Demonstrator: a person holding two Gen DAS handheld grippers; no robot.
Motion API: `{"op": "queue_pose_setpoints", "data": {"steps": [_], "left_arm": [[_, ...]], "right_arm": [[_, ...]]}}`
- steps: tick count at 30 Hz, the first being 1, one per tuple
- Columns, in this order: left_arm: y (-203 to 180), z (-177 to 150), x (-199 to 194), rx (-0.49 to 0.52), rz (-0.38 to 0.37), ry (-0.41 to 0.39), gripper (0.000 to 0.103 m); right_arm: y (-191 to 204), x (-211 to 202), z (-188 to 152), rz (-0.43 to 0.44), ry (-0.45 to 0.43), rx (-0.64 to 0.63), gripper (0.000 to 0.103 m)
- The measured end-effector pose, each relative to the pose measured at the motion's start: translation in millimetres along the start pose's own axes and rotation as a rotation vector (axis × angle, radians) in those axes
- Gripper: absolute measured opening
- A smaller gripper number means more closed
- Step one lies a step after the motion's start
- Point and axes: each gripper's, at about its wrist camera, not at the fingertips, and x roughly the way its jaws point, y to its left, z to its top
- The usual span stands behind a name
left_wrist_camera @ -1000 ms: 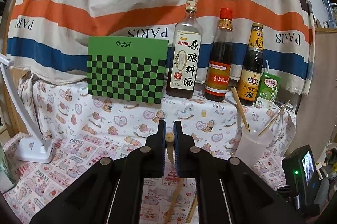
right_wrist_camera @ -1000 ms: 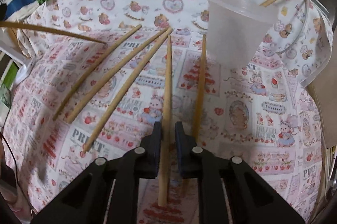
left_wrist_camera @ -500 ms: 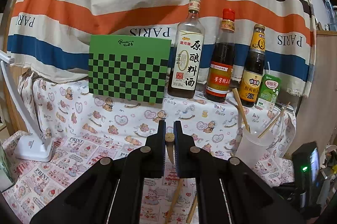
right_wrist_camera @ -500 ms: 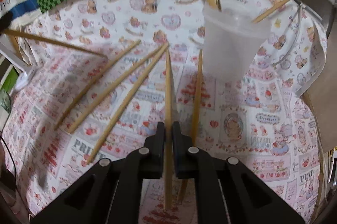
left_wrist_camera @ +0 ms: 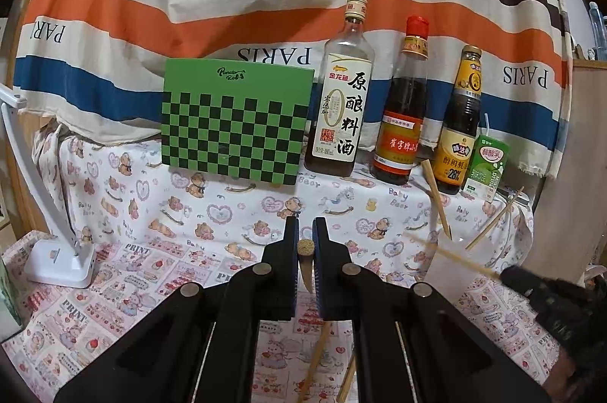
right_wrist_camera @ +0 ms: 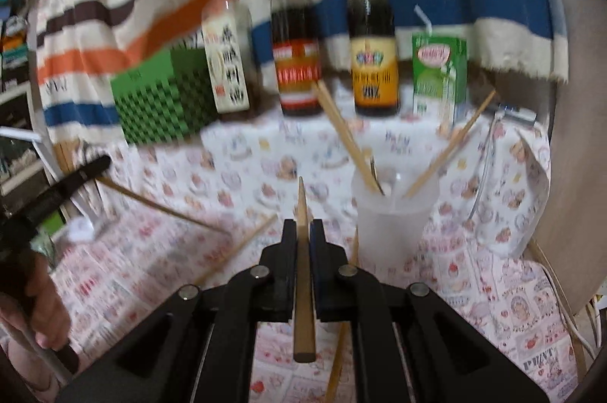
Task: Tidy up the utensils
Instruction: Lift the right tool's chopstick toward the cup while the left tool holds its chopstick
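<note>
Now right gripper, clenched on chopstick, had lifted it off tablecloth, tip nearing plastic cup; left gripper still clamped own chopstick. Insertion next.

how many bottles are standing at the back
3, in a row against the striped cloth: a clear one with a white label beside the green checkered box, a red-capped one in the middle, and a dark one with a yellow label next to the green carton.
</note>
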Motion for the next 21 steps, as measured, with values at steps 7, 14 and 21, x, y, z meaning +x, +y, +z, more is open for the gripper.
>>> {"op": "queue_pose_setpoints", "data": {"steps": [7, 14, 21], "left_arm": [[-5, -1, -3, 0.015, -0.021, -0.012, 0.006], [-6, -4, 0, 0.048, -0.010, -0.038, 0.006], [-1, 3, -13, 0.014, -0.039, -0.080, 0.006]], "right_arm": [[-2, -17, 4, -0.044, -0.111, -0.004, 0.006], [-6, -22, 4, -0.030, -0.160, -0.015, 0.006], [-13, -31, 9, -0.006, -0.205, 0.010, 0.006]]}}
